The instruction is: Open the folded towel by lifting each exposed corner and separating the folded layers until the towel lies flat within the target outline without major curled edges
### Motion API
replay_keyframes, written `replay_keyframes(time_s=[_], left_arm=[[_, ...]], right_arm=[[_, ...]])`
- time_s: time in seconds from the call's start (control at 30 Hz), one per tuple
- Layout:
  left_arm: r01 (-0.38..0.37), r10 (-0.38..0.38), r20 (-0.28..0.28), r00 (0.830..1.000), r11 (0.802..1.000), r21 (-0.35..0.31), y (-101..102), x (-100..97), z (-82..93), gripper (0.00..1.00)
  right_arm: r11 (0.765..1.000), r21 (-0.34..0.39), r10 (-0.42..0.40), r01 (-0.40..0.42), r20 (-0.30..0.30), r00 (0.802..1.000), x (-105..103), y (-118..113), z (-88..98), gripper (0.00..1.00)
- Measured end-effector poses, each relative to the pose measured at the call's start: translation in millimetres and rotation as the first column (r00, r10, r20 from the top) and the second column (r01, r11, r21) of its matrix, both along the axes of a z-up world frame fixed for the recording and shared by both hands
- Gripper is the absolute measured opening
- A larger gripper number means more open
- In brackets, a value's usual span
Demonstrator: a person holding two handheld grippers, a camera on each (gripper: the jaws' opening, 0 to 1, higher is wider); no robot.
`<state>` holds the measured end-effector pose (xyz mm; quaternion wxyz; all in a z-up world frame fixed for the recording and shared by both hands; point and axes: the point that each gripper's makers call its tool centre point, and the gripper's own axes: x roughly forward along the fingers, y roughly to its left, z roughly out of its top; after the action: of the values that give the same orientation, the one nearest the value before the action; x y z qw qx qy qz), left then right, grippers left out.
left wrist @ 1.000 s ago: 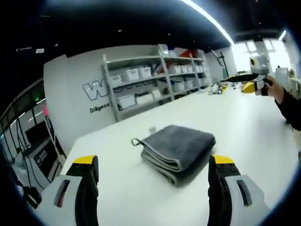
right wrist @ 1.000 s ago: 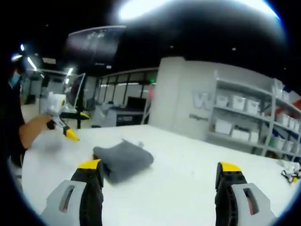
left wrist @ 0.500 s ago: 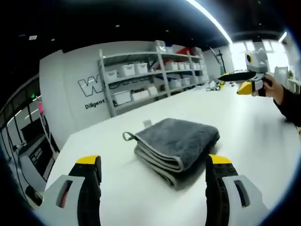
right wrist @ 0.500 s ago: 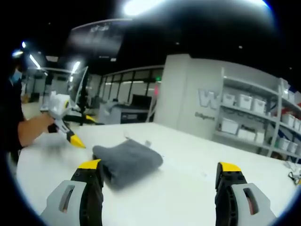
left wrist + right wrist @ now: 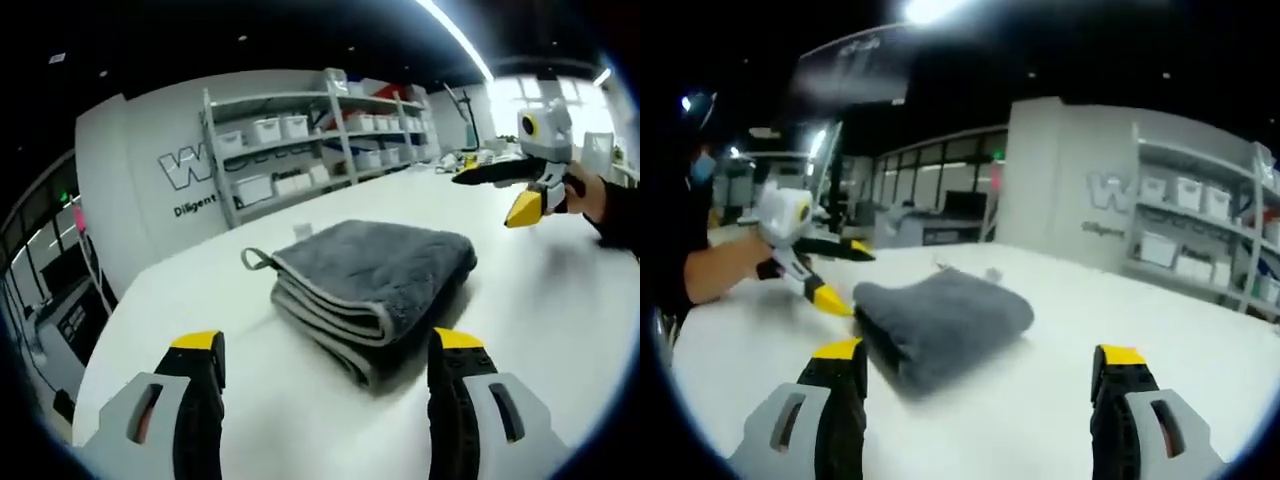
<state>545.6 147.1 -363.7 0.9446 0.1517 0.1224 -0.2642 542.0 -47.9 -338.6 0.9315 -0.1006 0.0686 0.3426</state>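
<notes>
Left tongs [image 5: 320, 385]: standing wide apart and holding nothing, their yellow-tipped jaws rising at about 7 and 5 o'clock in the left gripper view, framing the near folded edge of the towel.
Right tongs [image 5: 975, 395]: also spread wide and empty in the right gripper view, hovering above the worktop [image 5: 1060, 330] with the towel lying just beyond the left jaw.
Other view of the right tongs: in the left gripper view they are entering at about 2 o'clock [image 5: 515, 195], held in a hand [image 5: 590, 195], apart from the towel.
Other view of the left tongs: in the right gripper view they are appearing at about 9 o'clock [image 5: 835, 275], close beside the towel's far end.
Towel [image 5: 375, 280]: a grey cloth folded into a thick stack, lying on the white worktop, with a small hanging loop [image 5: 255, 260] at one corner, at about 10 o'clock from its middle.
Handling: it is looking soft, light and limp, likely to sag and drag rather than hold shape.
Where to grip: probably a top-layer corner, such as the one by the loop, pinching only one layer.
Background: shelves [image 5: 320, 130] with white bins are standing along a far wall.
</notes>
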Motion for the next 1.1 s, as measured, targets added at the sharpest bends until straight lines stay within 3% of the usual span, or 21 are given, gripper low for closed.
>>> replay_keyframes(time_s=[0.2, 0.3, 0.53, 0.67, 0.77, 0.83, 0.93, 1.0, 1.1], left_arm=[[-0.015, 0.015, -0.025, 1.0, 0.999, -0.028, 1, 0.6, -7.4, 0.81], [-0.002, 0.0, -0.033, 0.999, 0.998, -0.061, -2, 3.1, -6.9, 0.78], [-0.015, 0.006, -0.097, 0.995, 0.995, -0.095, -6, 3.4, -22.1, 0.67], [-0.028, 0.016, -0.115, 0.993, 0.994, -0.104, -4, 2.7, -24.4, 0.6], [-0.059, 0.045, -0.128, 0.991, 0.992, -0.109, -1, 6.0, -28.0, 0.62], [-0.049, 0.034, -0.129, 0.991, 0.993, -0.112, -4, 5.4, -27.9, 0.6], [-0.042, 0.026, -0.141, 0.99, 0.993, -0.11, -11, 3.7, -31.2, 0.55], [-0.036, 0.021, -0.143, 0.989, 0.994, -0.101, -13, 2.8, -32.8, 0.51], [-0.03, 0.013, -0.153, 0.988, 0.993, -0.113, -15, 2.2, -33.2, 0.46]], right_arm=[[0.999, -0.023, 0.025, -0.025, -0.005, 1.0, 3, 8, -11.1, 0.87], [0.999, -0.028, 0.045, -0.045, -0.02, 0.999, 3, 15, -17.1, 0.8], [0.997, -0.048, 0.054, -0.056, -0.037, 0.998, 10, 31, -30.8, 0.79], [0.999, -0.028, 0.034, -0.036, -0.064, 0.997, 12, 29, -32.1, 0.67], [0.999, -0.018, 0.039, -0.04, -0.041, 0.998, 14, 29, -29.1, 0.54], [0.999, -0.001, 0.053, -0.053, -0.061, 0.997, 12, 32, -30.7, 0.51], [0.998, -0.016, 0.066, -0.068, -0.079, 0.995, 10, 36, -36.8, 0.47], [0.994, -0.037, 0.098, -0.102, -0.094, 0.991, 5, 42, -43.5, 0.36], [0.993, -0.041, 0.103, -0.107, -0.095, 0.99, 3, 44, -44.7, 0.3]])
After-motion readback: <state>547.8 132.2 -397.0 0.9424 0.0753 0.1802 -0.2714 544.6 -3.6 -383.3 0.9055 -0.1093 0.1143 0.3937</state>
